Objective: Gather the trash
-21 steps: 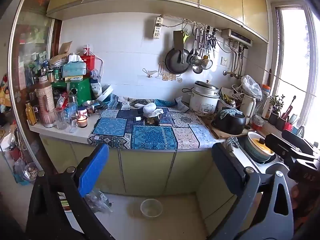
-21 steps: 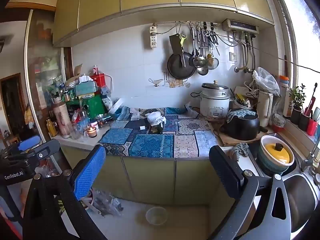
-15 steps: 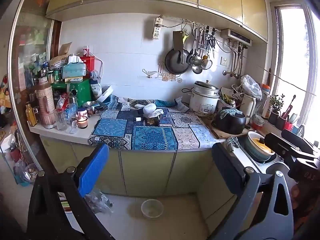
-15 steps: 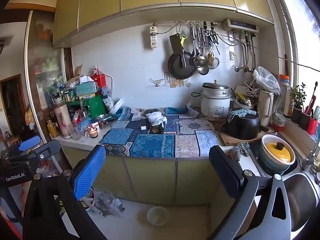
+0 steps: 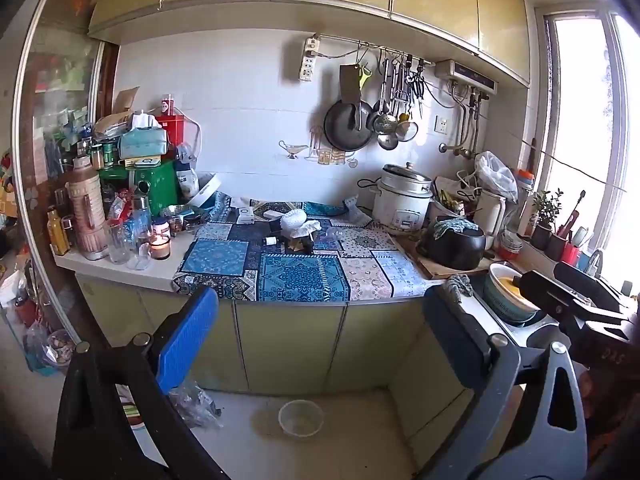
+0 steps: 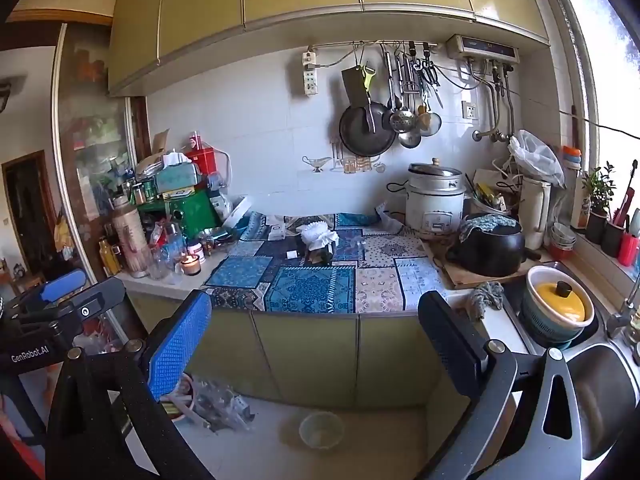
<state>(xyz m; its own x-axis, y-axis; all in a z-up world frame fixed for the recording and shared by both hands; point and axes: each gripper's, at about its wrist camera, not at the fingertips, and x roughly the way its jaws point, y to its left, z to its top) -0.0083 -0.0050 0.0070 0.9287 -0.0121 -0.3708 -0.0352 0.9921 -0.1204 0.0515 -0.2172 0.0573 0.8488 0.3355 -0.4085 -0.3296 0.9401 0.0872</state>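
Both grippers, left gripper (image 5: pixel 320 344) and right gripper (image 6: pixel 316 344), gape wide, empty.
You're holding back from the counter (image 5: pixel 120 266), likely scouting; crumpled white paper (image 5: pixel 298 222) looks like trash.

We see on our left gripper (image 5: pixel 320 344) one finger with a ribbed blue pad (image 5: pixel 186 342) and one with a black pad (image 5: pixel 454 344), on black frames with silver screws. Our right gripper (image 6: pixel 316 342) looks the same. White letters "GenRobot.AI" mark the left one's body.

home kitchen: rice cooker (image 5: pixel 404 200), sink (image 6: pixel 600 392)
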